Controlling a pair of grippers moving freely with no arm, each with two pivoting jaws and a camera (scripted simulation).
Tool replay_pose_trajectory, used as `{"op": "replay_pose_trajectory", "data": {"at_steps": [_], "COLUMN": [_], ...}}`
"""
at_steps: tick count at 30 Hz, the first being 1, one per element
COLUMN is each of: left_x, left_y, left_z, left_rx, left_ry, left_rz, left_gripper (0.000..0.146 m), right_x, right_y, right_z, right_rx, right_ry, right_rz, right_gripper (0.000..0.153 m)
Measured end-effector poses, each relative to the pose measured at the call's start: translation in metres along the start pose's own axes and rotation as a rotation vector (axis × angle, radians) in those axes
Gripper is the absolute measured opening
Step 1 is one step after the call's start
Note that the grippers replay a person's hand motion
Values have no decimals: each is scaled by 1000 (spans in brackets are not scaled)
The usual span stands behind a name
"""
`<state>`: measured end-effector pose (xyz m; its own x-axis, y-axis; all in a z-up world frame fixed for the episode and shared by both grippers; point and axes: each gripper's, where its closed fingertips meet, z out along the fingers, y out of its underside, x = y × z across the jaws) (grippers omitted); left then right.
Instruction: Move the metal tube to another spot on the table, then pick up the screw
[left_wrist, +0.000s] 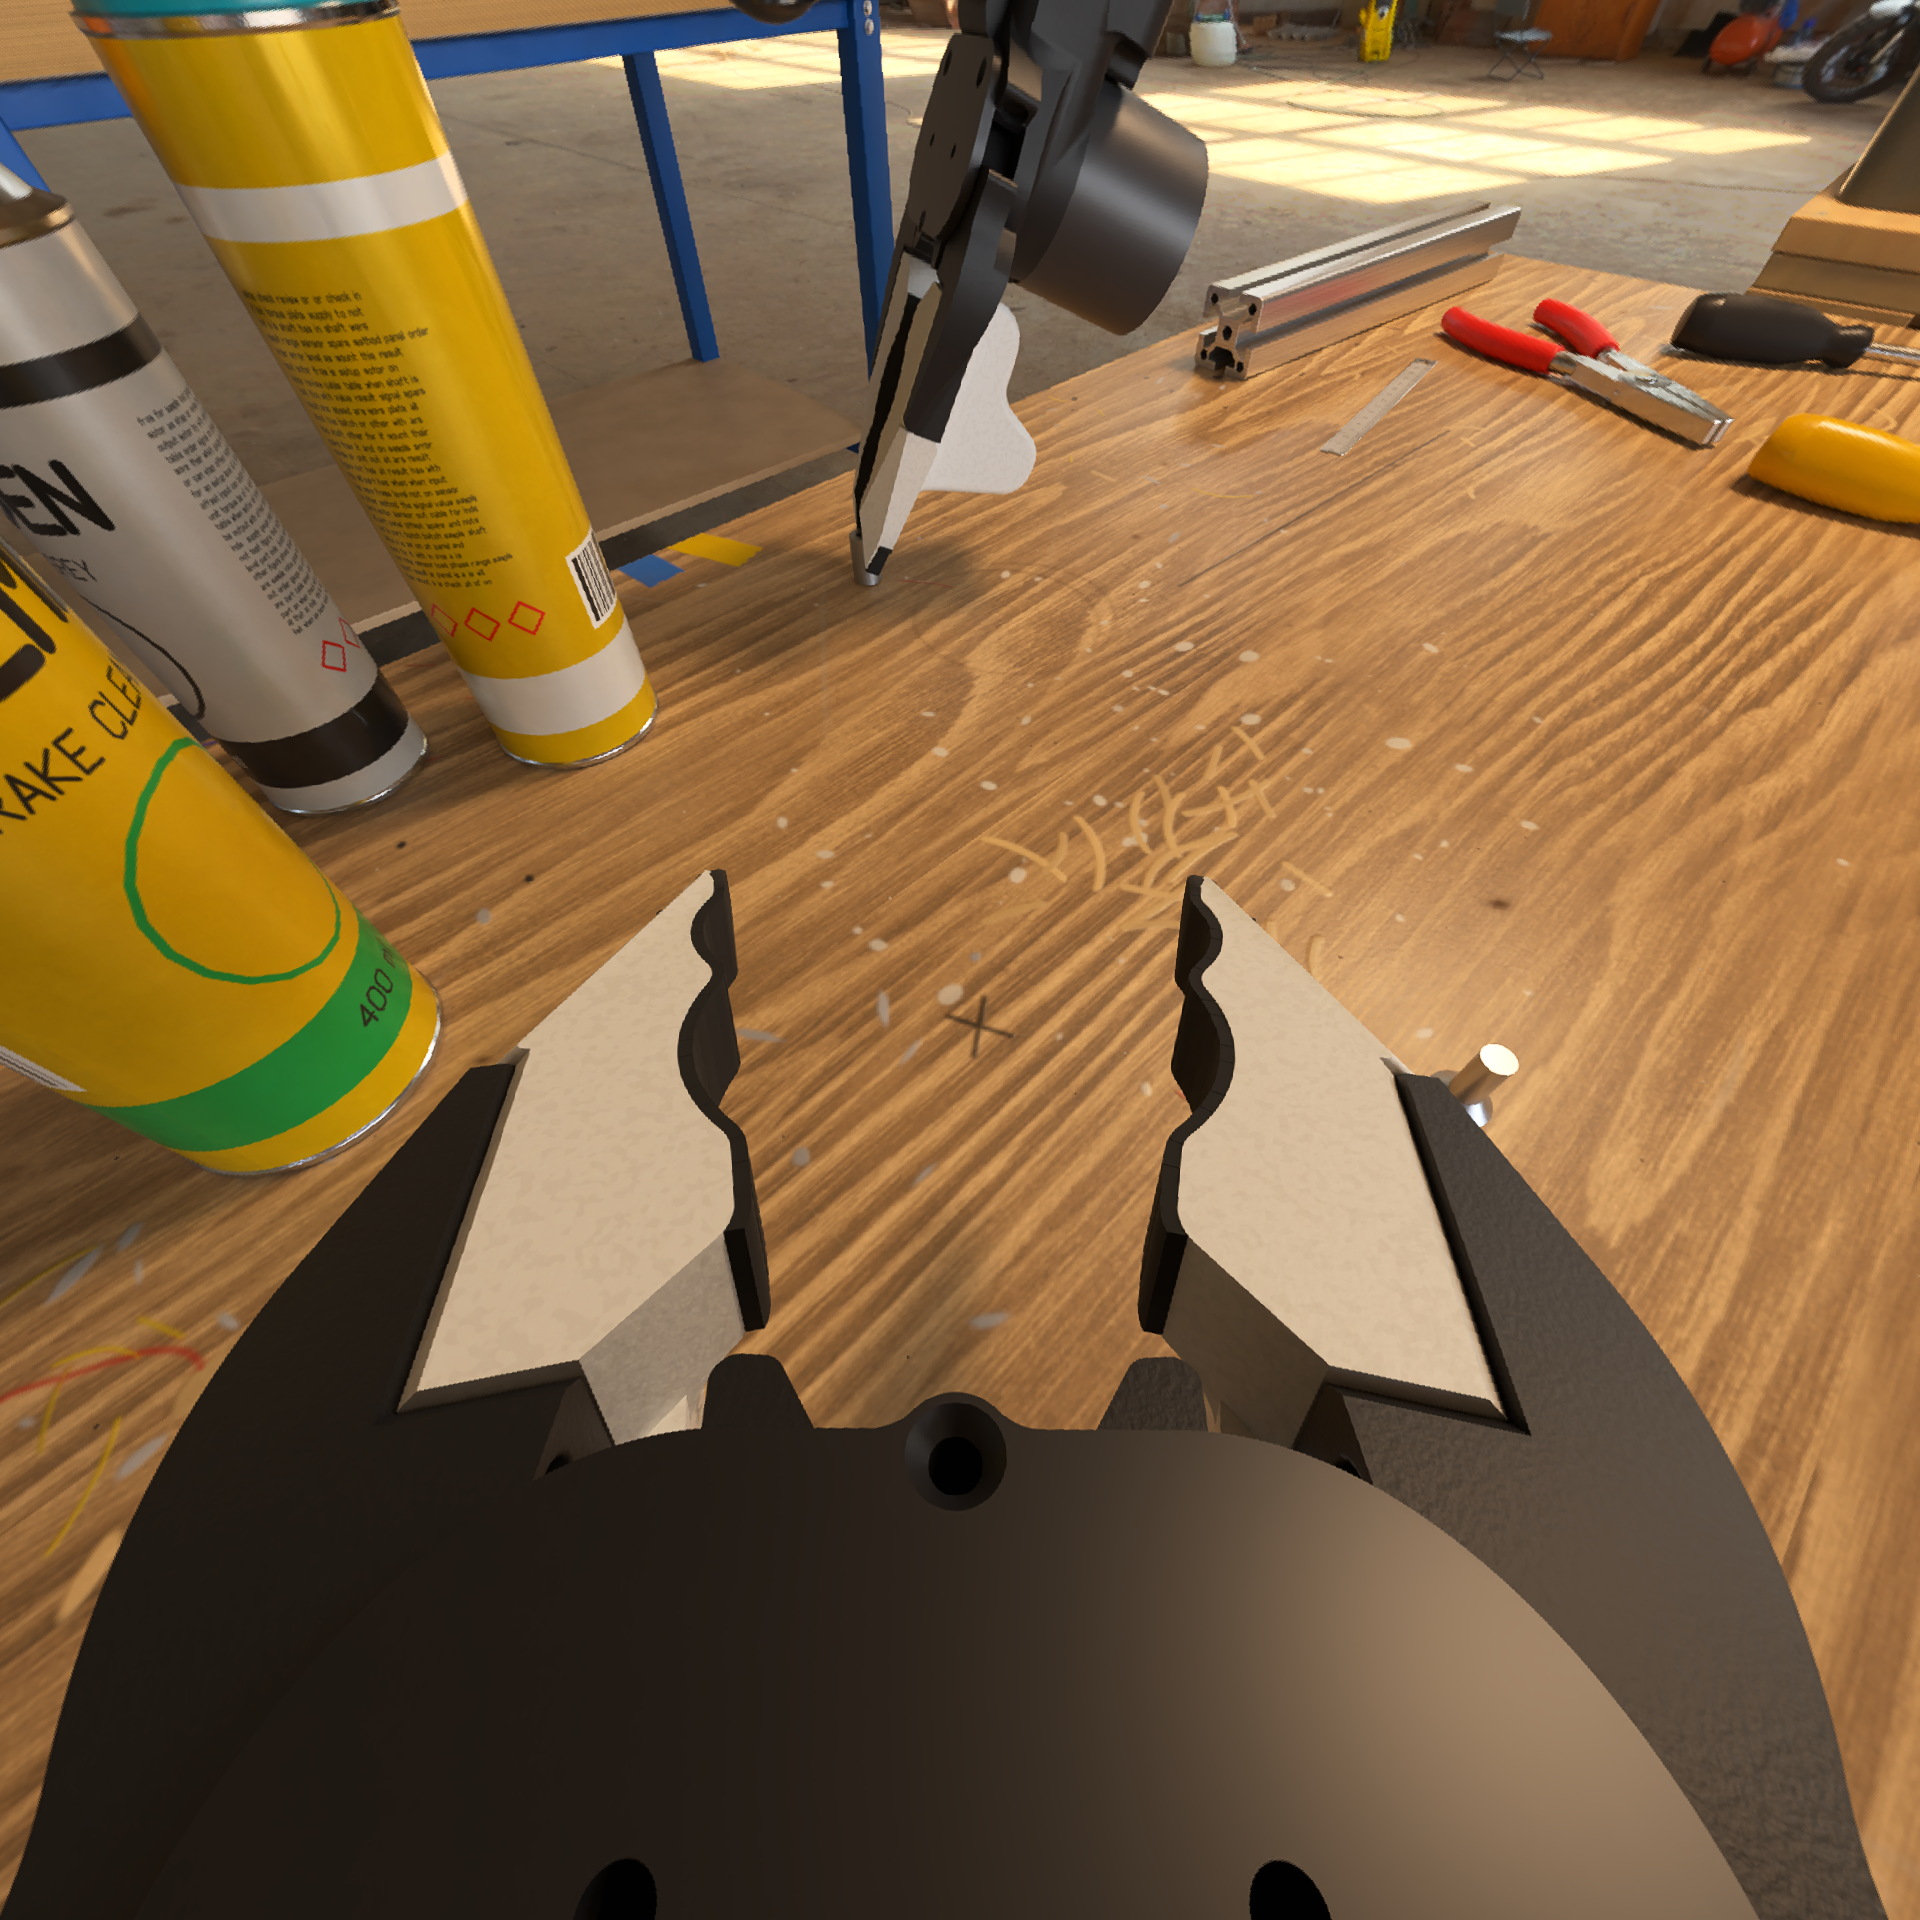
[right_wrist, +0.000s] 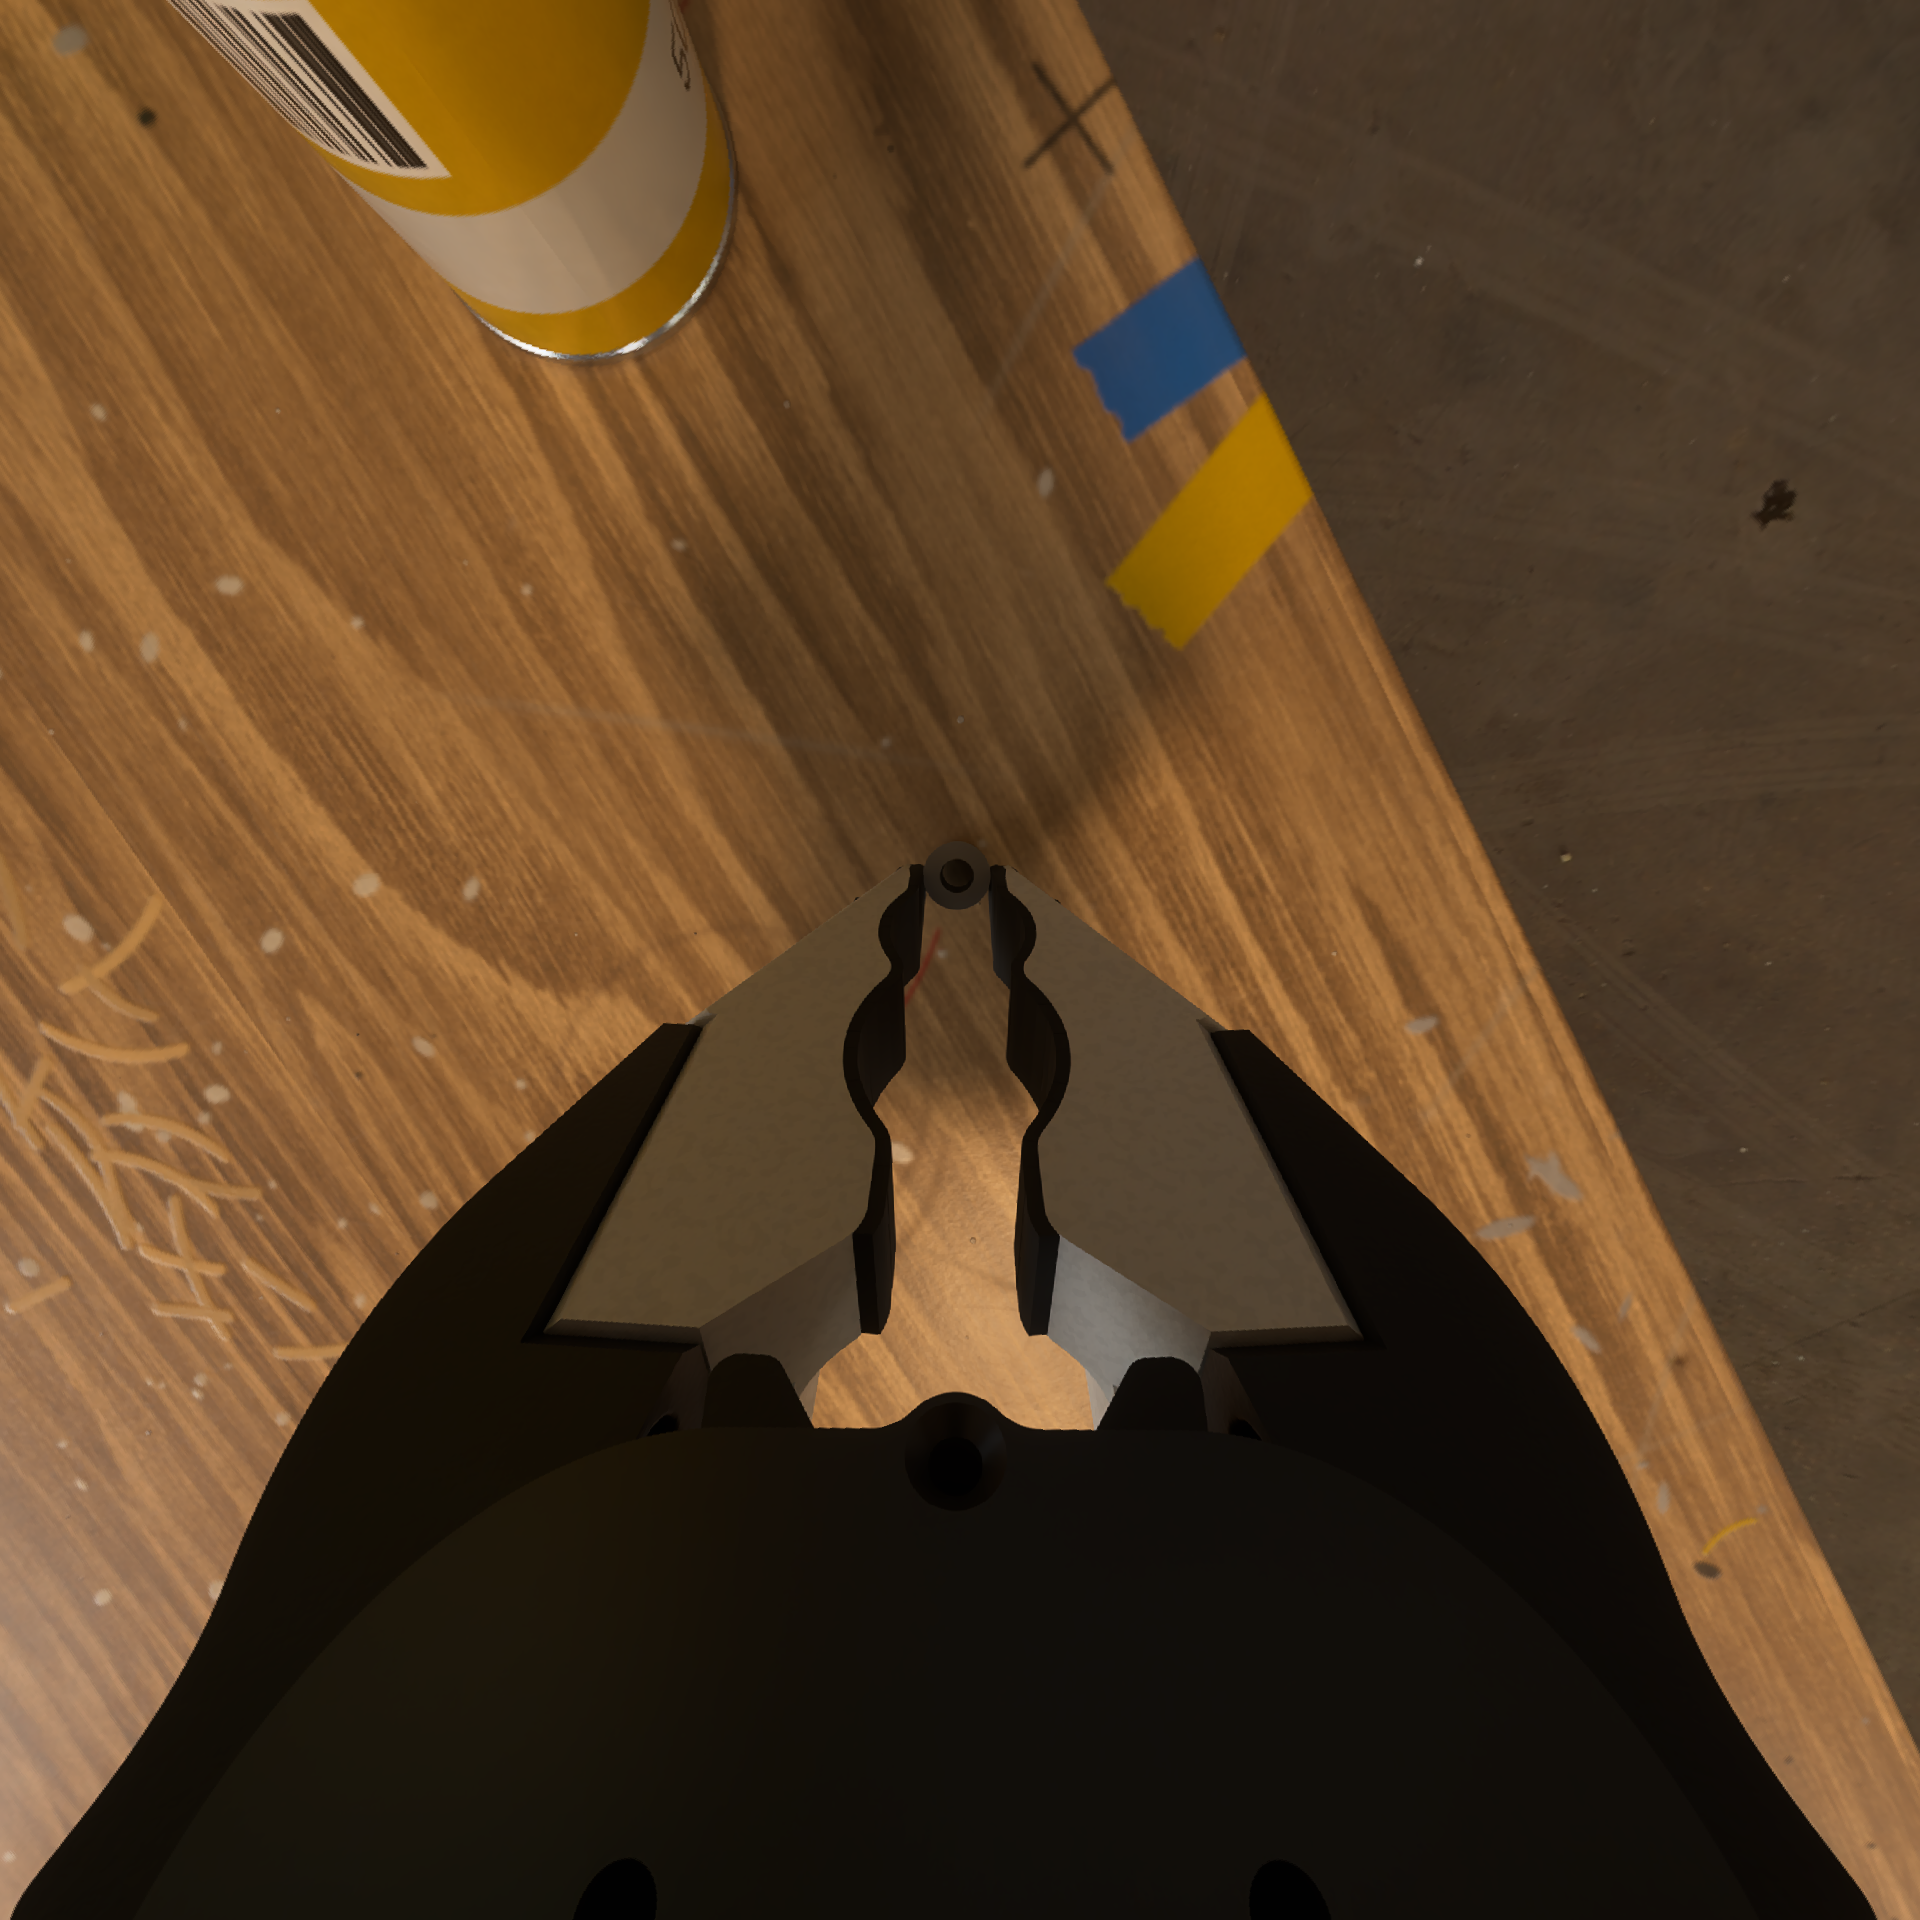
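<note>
Two claws were at work, and the job looked to be in its second half. The metal tube (left_wrist: 1484, 1081) lay on the table (left_wrist: 1351, 727) just beside the outer edge of the left claw (left_wrist: 956, 894), poking out from behind its right finger, touched by neither finger; whether that was its new spot could not be told for certain, but the left claw stood released, its jaws spread wide over bare wood with nothing between them, which suggested the first step was done. The right claw (right_wrist: 956, 883) pointed steeply down near the table's edge, its fingertips clenched on the screw (right_wrist: 956, 875), whose small dark head showed right between the tips. In the left wrist view the screw (left_wrist: 865, 566) appeared to be touching the wood or barely off it, so the lift itself seemed yet to be made. The table was worn, scratched wood flecked with pale paint spots, with a blue tape strip (right_wrist: 1158, 348) and a yellow tape strip (right_wrist: 1210, 520) at its edge. Three spray cans (left_wrist: 416, 416) stood along the left, two yellow and one grey. Farther off lay an aluminium profile (left_wrist: 1351, 286), red-handled pliers (left_wrist: 1579, 364), a steel ruler (left_wrist: 1377, 407), a black handle (left_wrist: 1766, 330) and a yellow handle (left_wrist: 1839, 468). Beyond was a sunlit workshop with a concrete floor (right_wrist: 1610, 416) and a blue metal frame (left_wrist: 665, 197).
</note>
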<state>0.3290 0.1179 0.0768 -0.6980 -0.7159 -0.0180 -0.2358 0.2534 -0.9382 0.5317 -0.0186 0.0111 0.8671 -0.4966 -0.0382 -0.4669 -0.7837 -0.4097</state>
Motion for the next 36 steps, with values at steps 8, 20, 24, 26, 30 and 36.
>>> {"op": "replay_pose_trajectory", "data": {"at_steps": [8, 20, 24, 26, 30, 36], "left_x": [3, 61, 95, 108, 122, 131], "left_y": [2, 11, 29, 43, 53, 59], "left_z": [0, 7, 8, 8, 10, 14], "left_rx": [-8, -94, -214, -296, -355, -413], "left_ry": [1, 260, 418, 480, 517, 557], "left_rz": [18, 188, 297, 361, 456, 489], "left_gripper": [83, 61, 49, 46, 36, 31], "right_x": [-74, -225, -222, -219, -214, -208], "right_y": [-25, 194, 203, 204, 202, 204], "right_z": [-102, -99, -88, -84, -83, -81], "right_rx": [338, 261, 297, 288, 290, 297], "right_ry": [-118, -173, -129, -113, -100, -52], "right_rz": [-183, -223, -172, -178, -193, -213], "right_gripper": [12, 12, 12, 12, 12, 33]}}
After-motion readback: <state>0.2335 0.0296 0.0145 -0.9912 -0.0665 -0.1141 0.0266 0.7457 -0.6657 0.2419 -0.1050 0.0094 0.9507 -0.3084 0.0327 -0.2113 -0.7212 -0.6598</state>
